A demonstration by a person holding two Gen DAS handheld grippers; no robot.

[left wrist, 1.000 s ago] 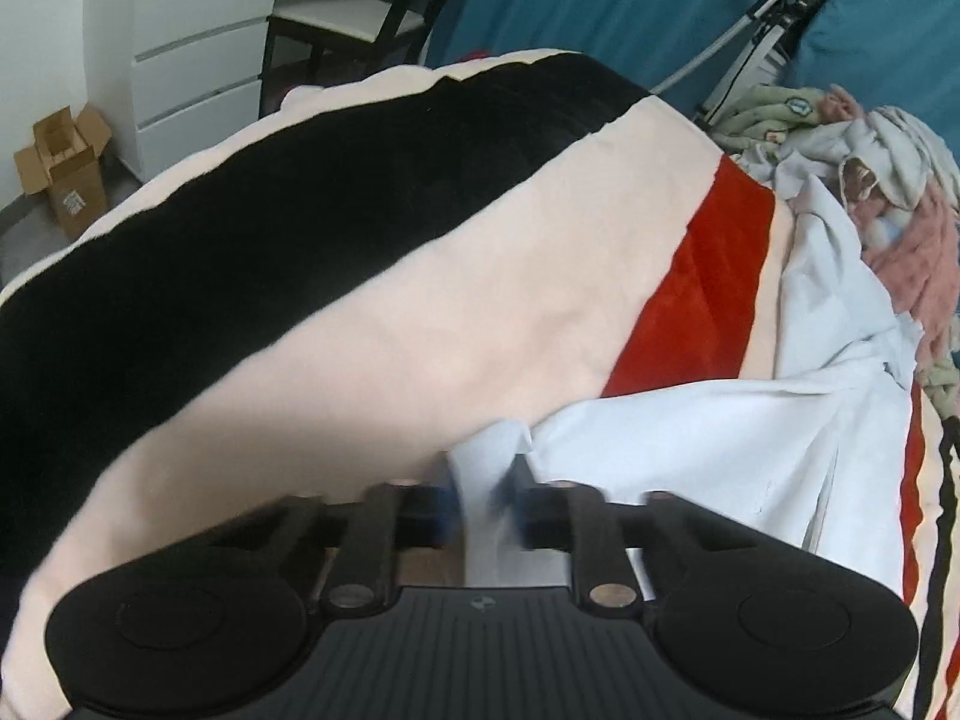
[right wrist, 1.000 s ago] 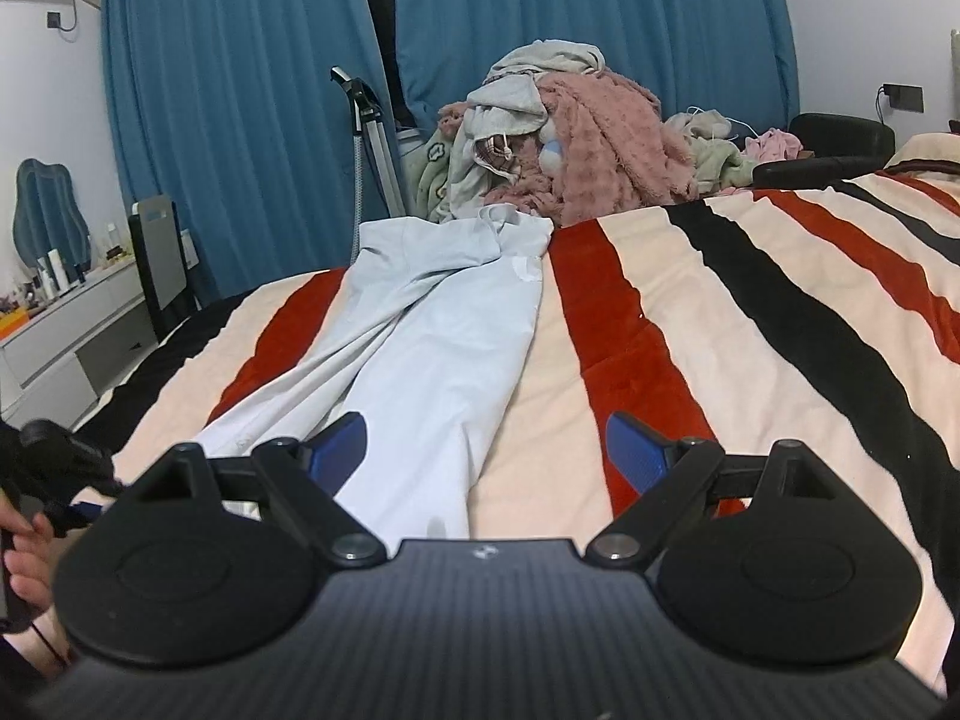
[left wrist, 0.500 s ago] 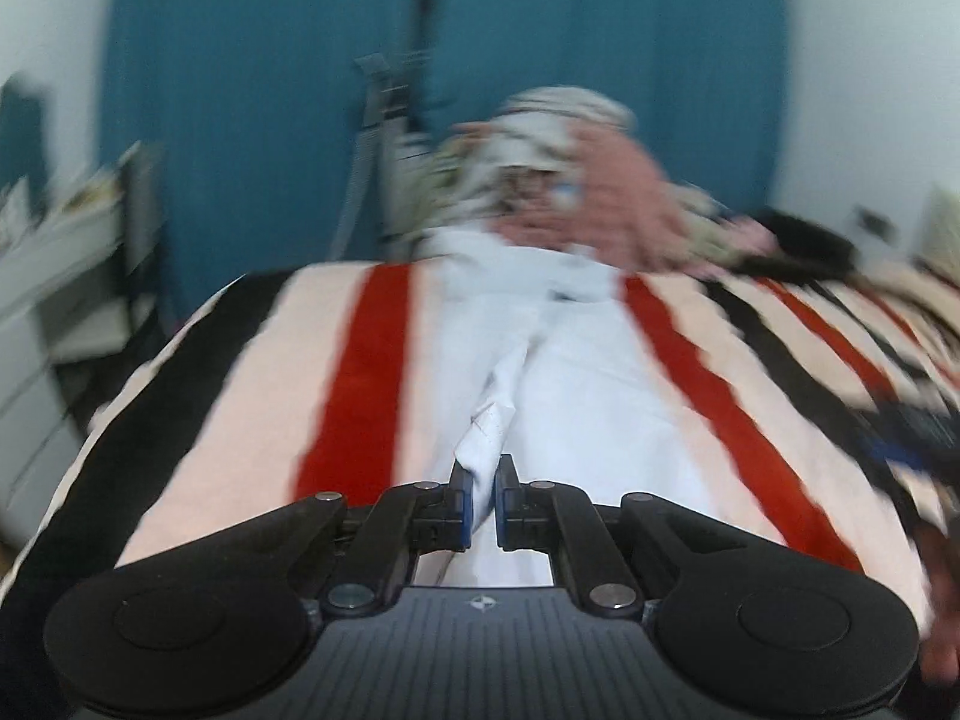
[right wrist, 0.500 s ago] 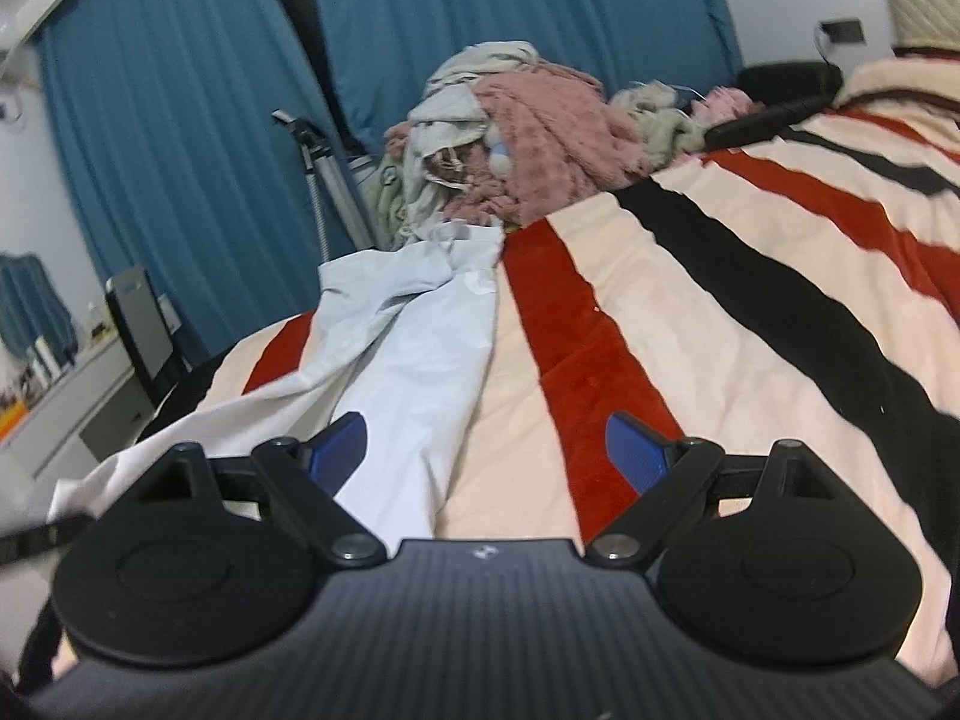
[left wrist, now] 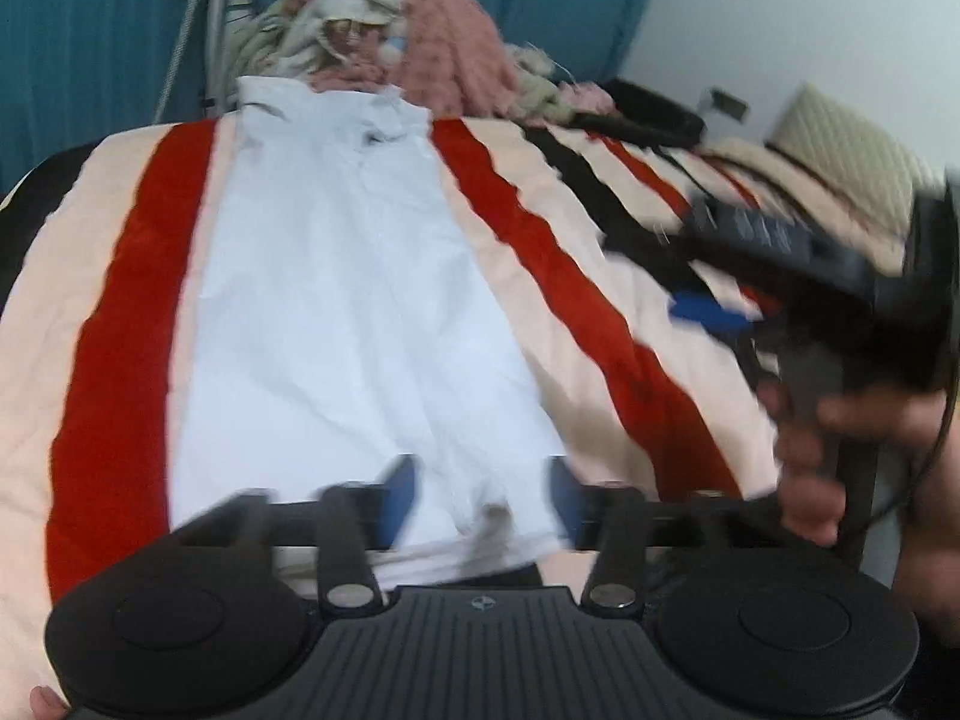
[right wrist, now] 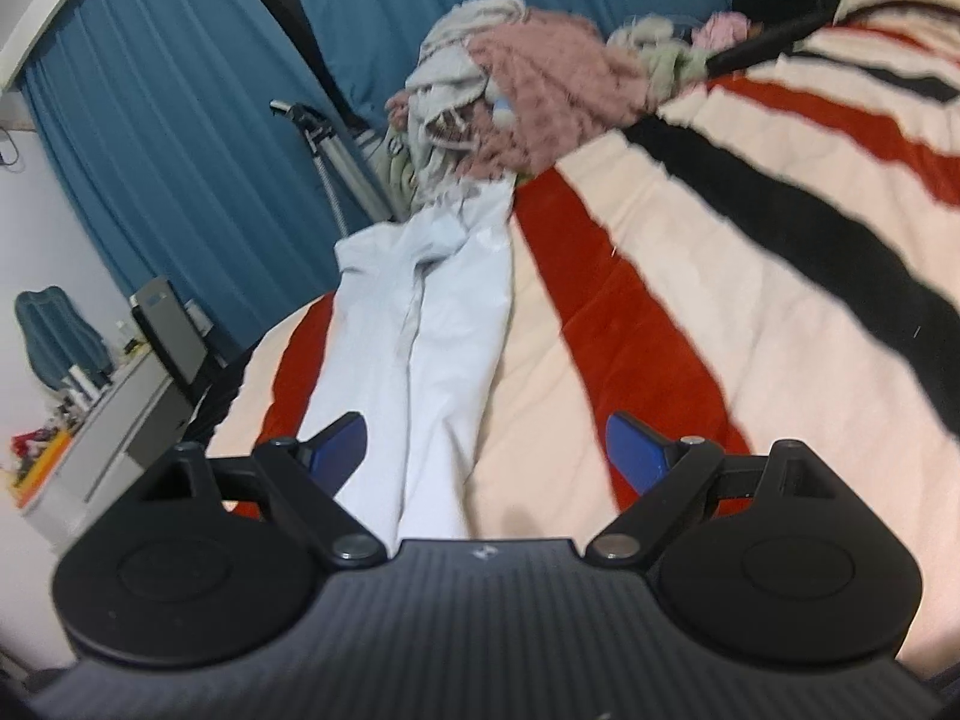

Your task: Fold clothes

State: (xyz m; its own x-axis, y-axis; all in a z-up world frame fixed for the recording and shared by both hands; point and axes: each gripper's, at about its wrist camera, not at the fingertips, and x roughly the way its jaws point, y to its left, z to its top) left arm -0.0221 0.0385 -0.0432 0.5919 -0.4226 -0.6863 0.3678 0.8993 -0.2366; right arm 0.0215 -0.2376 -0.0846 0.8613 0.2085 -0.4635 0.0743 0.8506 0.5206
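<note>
The pale blue fabric trousers (left wrist: 336, 324) lay lengthwise along the red, cream and black striped blanket (left wrist: 114, 360), legs toward the lower centre of the frame. The left gripper (left wrist: 483, 501) stood with jaws apart over the cuffs, holding nothing. The right gripper (right wrist: 489, 450) was also spread wide and empty. A pink and beige heap of clothes (right wrist: 528, 84) crowded the upper centre, touching the waistband; teal curtains (right wrist: 180, 138) hung behind.

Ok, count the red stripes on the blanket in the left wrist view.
3, perhaps more. One red stripe runs left of the pale blue trousers, a second right of them, and a thinner third lies farther right. Blur and the right tool may hide others.
</note>
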